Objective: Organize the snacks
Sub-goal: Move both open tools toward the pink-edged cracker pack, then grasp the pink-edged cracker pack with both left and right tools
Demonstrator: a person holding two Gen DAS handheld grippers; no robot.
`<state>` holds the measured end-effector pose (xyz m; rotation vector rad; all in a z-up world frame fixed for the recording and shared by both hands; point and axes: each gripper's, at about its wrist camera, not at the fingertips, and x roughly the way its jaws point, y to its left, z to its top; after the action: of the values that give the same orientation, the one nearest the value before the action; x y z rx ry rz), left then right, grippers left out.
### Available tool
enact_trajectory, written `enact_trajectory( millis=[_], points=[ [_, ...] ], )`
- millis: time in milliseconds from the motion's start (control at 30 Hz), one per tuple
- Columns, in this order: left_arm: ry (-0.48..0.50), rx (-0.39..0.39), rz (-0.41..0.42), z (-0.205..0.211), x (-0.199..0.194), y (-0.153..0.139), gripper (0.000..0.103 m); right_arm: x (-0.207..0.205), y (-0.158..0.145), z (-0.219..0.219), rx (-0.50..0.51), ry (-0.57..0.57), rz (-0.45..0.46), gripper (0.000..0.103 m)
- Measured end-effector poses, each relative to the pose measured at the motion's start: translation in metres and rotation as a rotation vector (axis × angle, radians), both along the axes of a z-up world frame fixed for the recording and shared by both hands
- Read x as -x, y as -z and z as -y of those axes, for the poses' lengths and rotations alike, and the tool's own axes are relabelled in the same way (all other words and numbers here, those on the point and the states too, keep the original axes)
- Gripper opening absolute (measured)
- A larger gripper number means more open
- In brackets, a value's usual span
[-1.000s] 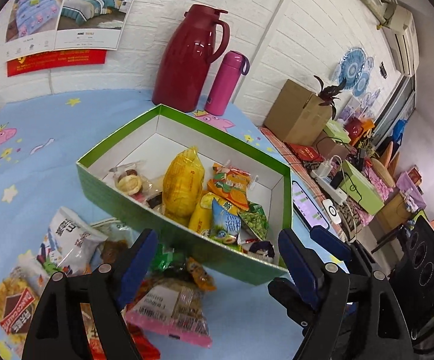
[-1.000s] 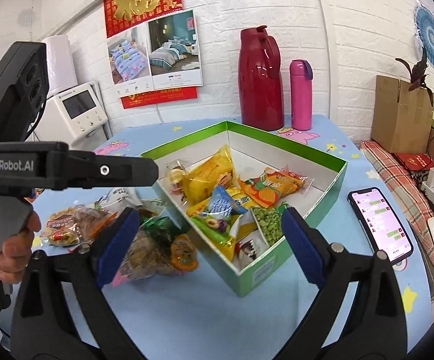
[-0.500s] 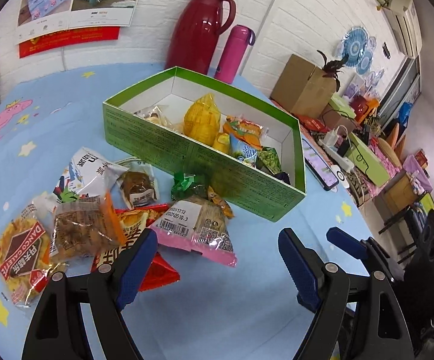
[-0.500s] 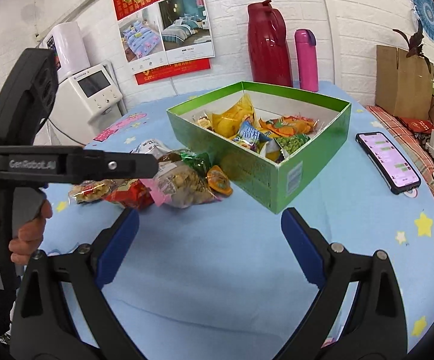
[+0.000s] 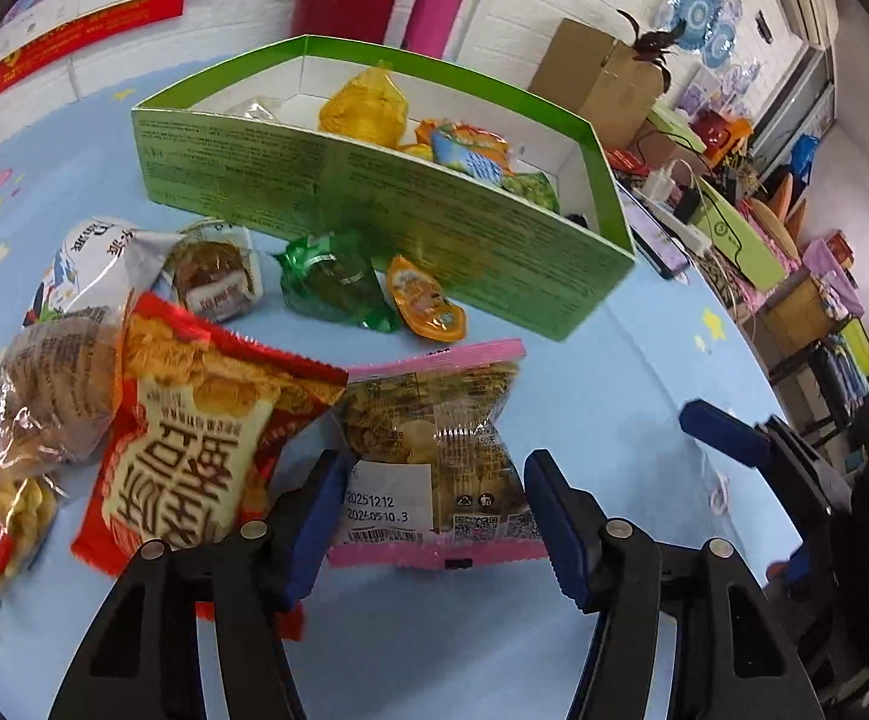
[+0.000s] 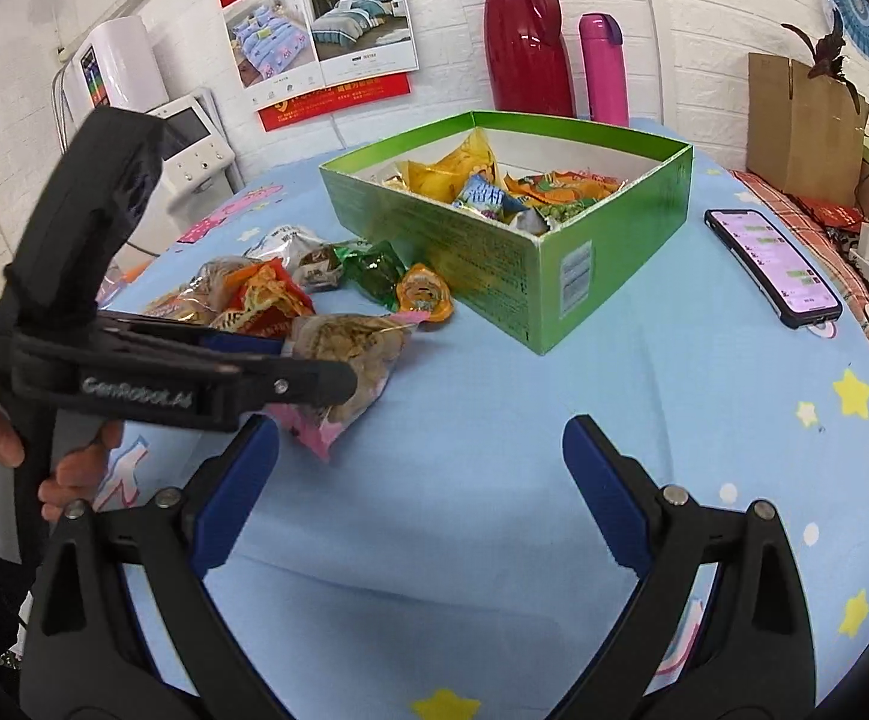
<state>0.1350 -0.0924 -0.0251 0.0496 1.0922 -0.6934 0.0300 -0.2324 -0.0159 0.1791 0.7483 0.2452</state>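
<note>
- On the blue cloth (image 5: 494,630), at far left, lies a heap of loose snacks: a clear bag of yellow pieces (image 5: 8,510), a brownish clear pack (image 5: 56,396) and a white pouch (image 5: 98,264) behind it.
- Next is a red packet (image 5: 194,450) with large cream lettering, tilted, its corner under the left gripper's left finger.
- The left gripper (image 5: 434,516) is low over the cloth, its blue pads either side of the pink-edged packet (image 5: 434,450); the jaws are part-way spread and seem just clear of the wrapper, though contact is hard to judge.
- That packet is clear film with pink sealed ends, brown crumbly contents, a white date label and a QR code. In the right wrist view it (image 6: 350,360) lies partly behind the left gripper's black body (image 6: 164,378).
- Behind it sit a small brown cake pack (image 5: 218,282), a green foil sweet (image 5: 338,282) and an orange jelly cup (image 5: 428,300), close to the green box (image 5: 374,204).
- The box holds a yellow bag (image 5: 365,105), an orange pack (image 5: 464,141) and green peas (image 5: 533,192).
- The right gripper (image 6: 422,480) hovers over bare cloth, jaws wide, holding nothing.
- A phone (image 6: 770,264) lies right of the box.
</note>
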Motion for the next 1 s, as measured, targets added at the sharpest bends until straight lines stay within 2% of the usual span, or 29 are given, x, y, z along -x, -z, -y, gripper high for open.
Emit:
enact_trajectory(
  millis=[67, 200, 367, 533, 600, 767, 800, 833, 867, 933, 1000],
  points=[
    [-0.001, 0.053, -0.037, -0.008, 0.009, -0.002, 0.063, 0.000, 0.002, -0.001, 0.007, -0.013, -0.013, 0.096],
    [-0.063, 0.174, -0.098, -0.036, 0.015, -0.006, 0.063, 0.003, 0.002, -0.005, -0.022, -0.051, -0.016, 0.096],
    [-0.047, 0.197, -0.097, -0.052, 0.026, -0.005, 0.062, 0.002, 0.005, -0.020, -0.055, -0.114, -0.041, 0.095],
    [-0.042, 0.192, -0.123, -0.045, 0.020, 0.007, 0.061, -0.003, 0.014, -0.036, -0.040, -0.148, -0.084, 0.068],
    [-0.032, 0.193, -0.126, -0.043, 0.018, 0.008, 0.055, -0.002, 0.014, -0.039, -0.028, -0.155, -0.082, 0.061],
    [-0.009, 0.186, -0.091, -0.038, 0.016, 0.002, 0.055, -0.008, 0.014, -0.043, -0.027, -0.152, -0.078, 0.057],
    [-0.008, 0.182, -0.086, -0.037, 0.015, 0.003, 0.055, -0.010, 0.015, -0.044, -0.026, -0.151, -0.081, 0.053],
    [-0.007, 0.176, -0.086, -0.035, 0.015, 0.006, 0.055, -0.012, 0.016, -0.044, -0.026, -0.154, -0.085, 0.042],
    [-0.002, 0.174, -0.091, -0.033, 0.015, 0.010, 0.052, -0.014, 0.018, -0.045, -0.023, -0.153, -0.091, 0.038],
    [-0.009, 0.185, -0.084, -0.031, 0.017, 0.013, 0.050, -0.016, 0.021, -0.043, -0.028, -0.149, -0.108, 0.037],
    [-0.018, 0.177, -0.058, -0.031, 0.021, 0.009, 0.044, -0.014, 0.020, -0.042, -0.029, -0.148, -0.101, 0.036]
  ],
)
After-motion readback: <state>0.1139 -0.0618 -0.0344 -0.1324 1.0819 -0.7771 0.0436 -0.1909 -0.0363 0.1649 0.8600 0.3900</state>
